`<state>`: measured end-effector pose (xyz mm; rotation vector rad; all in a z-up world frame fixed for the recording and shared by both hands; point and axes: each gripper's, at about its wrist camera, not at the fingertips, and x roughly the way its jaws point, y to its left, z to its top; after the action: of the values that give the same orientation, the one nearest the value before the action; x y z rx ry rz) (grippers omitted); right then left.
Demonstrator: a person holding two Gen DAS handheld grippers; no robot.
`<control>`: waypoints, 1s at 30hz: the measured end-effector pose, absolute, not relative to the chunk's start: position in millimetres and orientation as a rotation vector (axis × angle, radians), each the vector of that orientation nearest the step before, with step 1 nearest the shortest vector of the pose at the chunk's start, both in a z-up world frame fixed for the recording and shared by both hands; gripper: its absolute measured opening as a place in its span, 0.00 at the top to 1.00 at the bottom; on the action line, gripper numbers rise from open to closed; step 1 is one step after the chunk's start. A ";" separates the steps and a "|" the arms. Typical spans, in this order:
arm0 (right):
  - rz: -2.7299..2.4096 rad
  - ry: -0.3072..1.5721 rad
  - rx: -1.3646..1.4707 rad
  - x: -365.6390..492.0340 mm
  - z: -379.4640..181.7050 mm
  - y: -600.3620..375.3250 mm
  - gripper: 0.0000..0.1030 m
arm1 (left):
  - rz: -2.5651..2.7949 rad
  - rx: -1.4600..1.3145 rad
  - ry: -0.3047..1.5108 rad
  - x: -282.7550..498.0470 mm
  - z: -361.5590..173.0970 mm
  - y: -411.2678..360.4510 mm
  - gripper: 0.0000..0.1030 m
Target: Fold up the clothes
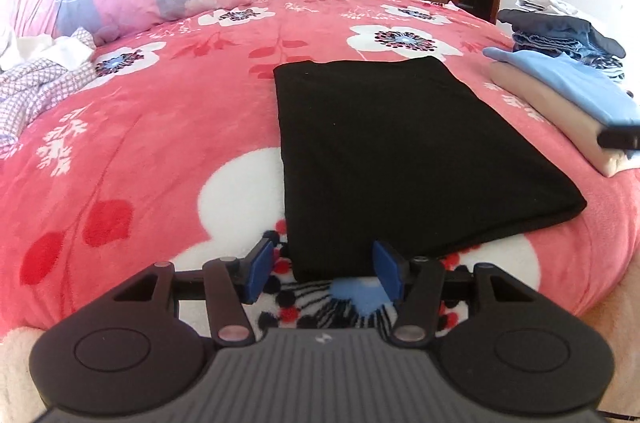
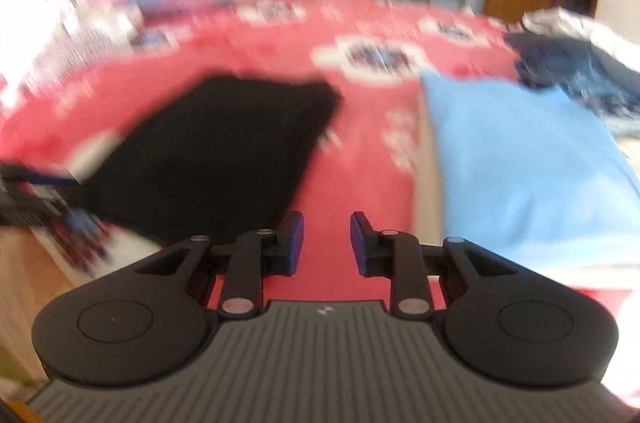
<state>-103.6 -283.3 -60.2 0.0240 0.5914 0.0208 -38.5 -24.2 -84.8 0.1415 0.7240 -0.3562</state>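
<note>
The left gripper (image 1: 324, 273) stands apart, its blue pads straddling the near corner of the folded black garment (image 1: 400, 151) without pressing it. The right gripper (image 2: 326, 243) is narrowly parted and empty over bare red blanket (image 2: 360, 163), between the black garment and the light blue folded shirt (image 2: 520, 163).

Bare blanket (image 1: 152, 127) is left open left of the black garment (image 1: 400, 151); the right is blocked by 1 folded stack (image 1: 560, 103), with a narrow gap between.
</note>
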 end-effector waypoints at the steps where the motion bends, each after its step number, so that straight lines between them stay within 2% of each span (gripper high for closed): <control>1: 0.065 0.562 0.042 -103.1 -58.8 -276.4 0.76 | -0.352 0.146 0.722 -40.4 -83.2 -24.6 0.47; 4: 0.145 0.547 0.027 -92.2 -69.6 -249.3 0.77 | -0.335 0.164 0.711 -48.5 -79.5 -25.1 0.47; 8: 0.125 0.687 -0.007 -82.9 -112.4 -239.7 0.78 | -0.307 0.191 0.685 -52.6 -73.1 -23.3 0.47; 10: 0.124 0.698 0.038 -98.7 -118.7 -249.0 0.79 | -0.302 0.214 0.674 -53.9 -70.1 -24.9 0.47; 13: 0.058 0.730 0.089 -119.2 -106.0 -265.4 0.78 | -0.317 0.258 0.677 -49.8 -67.1 -34.3 0.47; 17: 0.042 0.610 0.123 -132.6 -76.9 -271.8 0.78 | -0.342 0.328 0.708 -38.5 -64.1 -60.9 0.47; 20: 0.057 0.545 0.108 -111.0 -69.9 -263.2 0.78 | -0.348 0.375 0.733 -31.7 -67.6 -78.9 0.47; 26: 0.082 0.644 0.095 -83.3 -112.7 -255.4 0.79 | -0.318 0.405 0.769 -26.3 -76.7 -91.7 0.46; 30: 0.051 0.642 0.166 -104.1 -104.0 -271.4 0.82 | -0.312 0.417 0.769 -28.2 -77.5 -93.1 0.45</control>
<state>-104.1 -271.4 -104.0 0.1660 0.6421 0.0508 -28.2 -93.1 -77.5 0.4169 0.7687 -0.3119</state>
